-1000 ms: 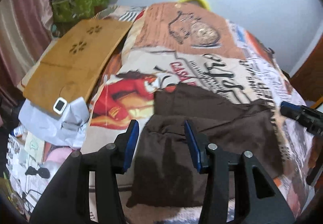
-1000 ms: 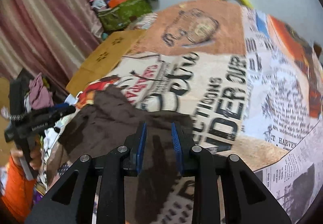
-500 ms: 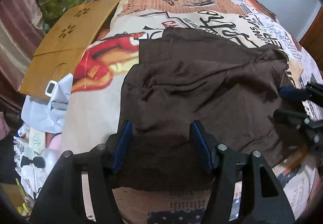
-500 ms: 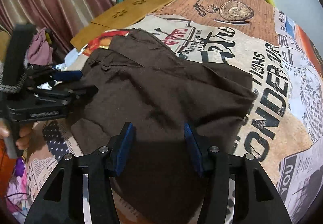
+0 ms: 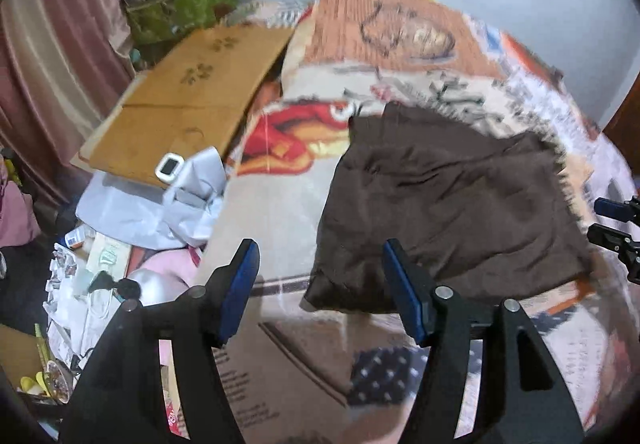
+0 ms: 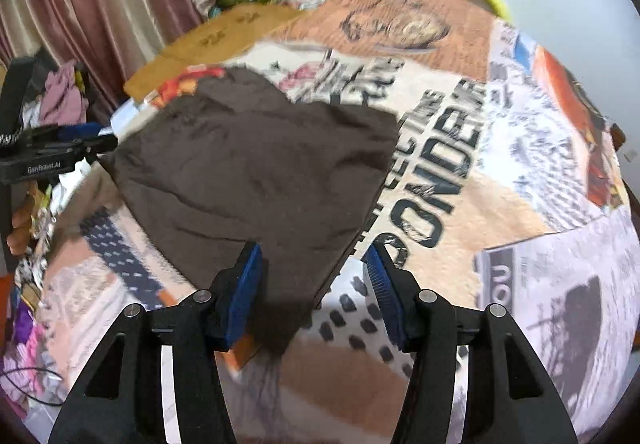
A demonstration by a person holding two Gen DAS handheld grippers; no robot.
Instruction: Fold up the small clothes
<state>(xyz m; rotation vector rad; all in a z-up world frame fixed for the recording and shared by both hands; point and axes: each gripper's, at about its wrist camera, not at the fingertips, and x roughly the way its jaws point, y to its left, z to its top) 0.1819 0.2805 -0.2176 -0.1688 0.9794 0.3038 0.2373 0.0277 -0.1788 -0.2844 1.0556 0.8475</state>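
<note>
A dark brown garment (image 5: 448, 204) lies folded and flat on the printed bedspread (image 5: 280, 212); it also shows in the right wrist view (image 6: 256, 172). My left gripper (image 5: 320, 284) is open and empty, just off the garment's near left corner. My right gripper (image 6: 312, 284) is open and empty, its jaws either side of the garment's near corner. The right gripper's fingers (image 5: 612, 220) show at the garment's right edge in the left wrist view. The left gripper's tip (image 6: 80, 142) shows at its left edge in the right wrist view.
A flat cardboard sheet (image 5: 188, 100) lies off the bed's left side, with a white plastic bag (image 5: 160, 204) and a small white device (image 5: 170, 166) on it. Clutter covers the floor at left (image 5: 80, 284). A green bag (image 5: 180, 12) and curtains (image 6: 100, 4) stand behind.
Both grippers have let go of the brown garment, opened and drawn back. The garment now lies flat on the bed.
</note>
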